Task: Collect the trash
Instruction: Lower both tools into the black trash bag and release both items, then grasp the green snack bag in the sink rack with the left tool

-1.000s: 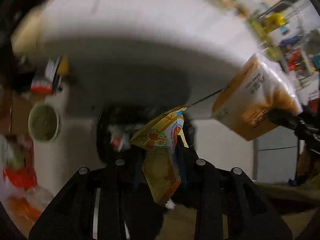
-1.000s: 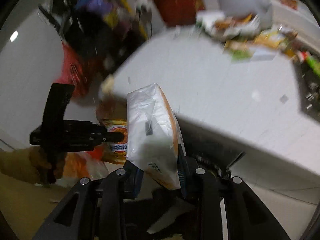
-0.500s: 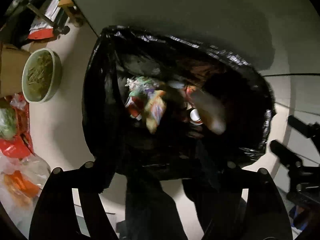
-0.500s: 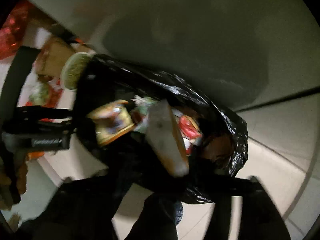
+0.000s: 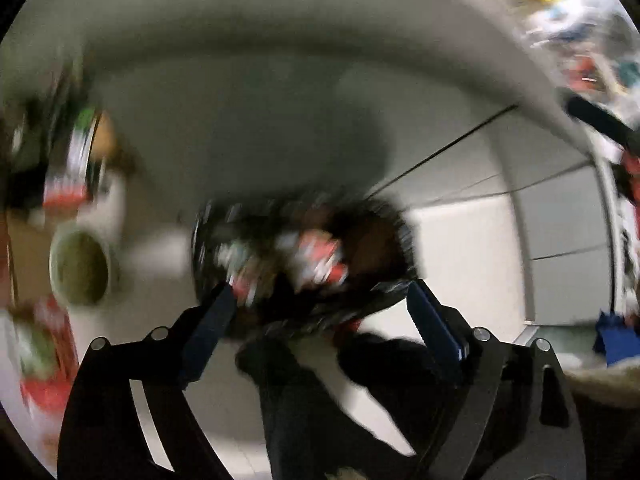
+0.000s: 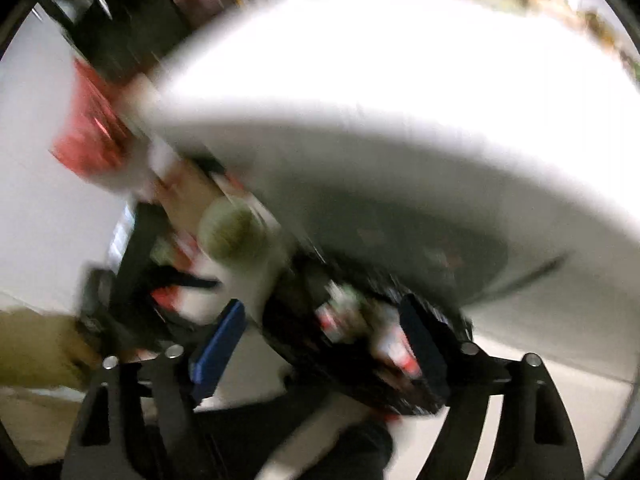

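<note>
Both my left gripper (image 5: 320, 300) and right gripper (image 6: 324, 320) have their jaws spread wide with nothing between them, and the black trash bag (image 5: 304, 256), already stuffed with wrappers, sits on the floor under the white table (image 6: 360, 100). I'd judge the step now is heading for more litter, so I should slow down; everything is smeared, and I need a sharp view before choosing a piece.

You see a white round table (image 6: 360, 92) overhead, its underside in shadow, pale floor tiles (image 5: 472, 248) with dark seams below, and a blurred cluttered shelf (image 5: 580, 40).
</note>
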The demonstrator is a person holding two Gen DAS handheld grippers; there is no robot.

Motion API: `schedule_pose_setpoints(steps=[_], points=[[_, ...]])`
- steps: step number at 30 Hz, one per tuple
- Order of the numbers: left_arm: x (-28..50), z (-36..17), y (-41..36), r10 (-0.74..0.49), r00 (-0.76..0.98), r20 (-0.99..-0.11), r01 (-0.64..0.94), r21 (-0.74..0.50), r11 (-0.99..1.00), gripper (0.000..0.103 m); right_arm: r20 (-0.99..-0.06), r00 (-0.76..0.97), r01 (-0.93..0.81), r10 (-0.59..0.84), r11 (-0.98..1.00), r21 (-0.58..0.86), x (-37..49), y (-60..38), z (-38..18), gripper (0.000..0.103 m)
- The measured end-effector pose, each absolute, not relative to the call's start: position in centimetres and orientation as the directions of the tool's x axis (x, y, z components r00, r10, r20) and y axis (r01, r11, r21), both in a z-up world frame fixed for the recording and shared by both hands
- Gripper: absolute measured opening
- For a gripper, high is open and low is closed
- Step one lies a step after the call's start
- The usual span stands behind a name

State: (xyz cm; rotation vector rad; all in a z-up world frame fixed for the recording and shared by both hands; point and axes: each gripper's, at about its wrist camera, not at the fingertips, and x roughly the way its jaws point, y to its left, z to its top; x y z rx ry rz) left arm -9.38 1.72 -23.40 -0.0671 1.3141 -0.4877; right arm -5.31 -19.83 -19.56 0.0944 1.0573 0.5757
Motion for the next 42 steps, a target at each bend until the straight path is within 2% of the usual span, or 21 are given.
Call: schedule_pose_setpoints(steps=[2,5,7,10,13,16,18,19,21,27,28,29,30,33,38,42], points=[[-9.2,-18.5,0.8,-0.422,0.247,-0.872,0.381,-0.313,0.87,0.089,-0.731,0.473,-0.398,0.491,0.86,0.32,-4.6,-20.6,-15.0,0.091],[-8.5,-14.1,-0.2,-0.455,0.335,-0.825,0.45,-0.284,0.847,0.09,-0.655,0.616,-0.323,0.437,0.899,0.296,-2.2,-22.8,-10.5,0.093],[-7.7,-11.9,-0.9,-0.452,0.394,-0.801,0.481,-0.239,0.843,0.09,-0.64,0.683,-0.224,0.352,0.935,0.275,-0.4,-24.5,-8.7,0.093],[-6.3,-10.3,-0.9,-0.469,0.445,-0.763,0.489,-0.232,0.841,0.09,-0.624,0.757,-0.073,0.193,0.974,0.213,2.1,-27.4,-7.1,0.093],[-4.9,-10.4,-1.5,-0.486,0.428,-0.762,0.482,-0.263,0.836,0.09,-0.62,0.781,0.05,0.079,0.981,0.189,5.1,-30.8,-6.8,0.093],[-3.5,-11.0,-2.5,-0.479,0.401,-0.781,0.462,-0.279,0.842,0.09,-0.637,0.77,0.114,0.032,0.976,0.186,9.3,-34.6,-7.6,0.091],[-2.8,-10.9,-2.5,-0.468,0.401,-0.788,0.431,-0.288,0.855,0.09,-0.676,0.737,0.113,-0.001,0.986,0.121,12.1,-35.5,-8.5,0.085],[-2.6,-11.0,-2.7,-0.459,0.404,-0.791,0.412,-0.291,0.864,0.09,-0.703,0.71,0.099,-0.023,0.993,0.067,13.8,-35.7,-9.5,0.085],[-2.0,-10.9,-3.4,-0.44,0.414,-0.797,0.361,-0.3,0.883,0.09,-0.738,0.672,0.064,-0.054,0.998,-0.015,16.4,-35.9,-11.6,0.073],[0.2,-11.5,-7.3,-0.396,0.422,-0.816,0.216,-0.333,0.918,0.09,-0.783,0.616,-0.104,-0.09,0.975,-0.194,22.6,-37.0,-15.6,0.064],[0.8,-11.5,-8.4,-0.389,0.423,-0.818,0.201,-0.334,0.921,0.09,-0.786,0.611,-0.128,-0.094,0.968,-0.215,23.3,-37.3,-16.0,0.06],[1.3,-11.4,-9.4,-0.385,0.424,-0.82,0.19,-0.335,0.923,0.09,-0.797,0.597,-0.161,-0.09,0.96,-0.228,24.0,-37.6,-16.5,0.052],[1.6,-11.4,-10.1,-0.387,0.423,-0.819,0.185,-0.34,0.922,0.09,-0.815,0.575,-0.185,-0.071,0.959,-0.214,24.5,-37.9,-16.9,0.038],[3.3,-10.6,-13.2,-0.379,0.436,-0.817,0.189,-0.328,0.925,0.09,-0.823,0.568,-0.221,-0.011,0.961,-0.166,24.5,-38.9,-16.8,0.028],[6.1,-9.5,-17.6,-0.374,0.434,-0.82,0.23,-0.301,0.926,0.09,-0.747,0.617,-0.253,0.247,0.961,0.109,19.7,-42.5,-12.2,0.018],[9.8,-8.5,-22.6,-0.443,0.406,-0.799,0.284,-0.351,0.892,0.09,-0.664,0.68,-0.196,0.311,0.95,0.244,14.5,-47.8,-8.6,0.015]])
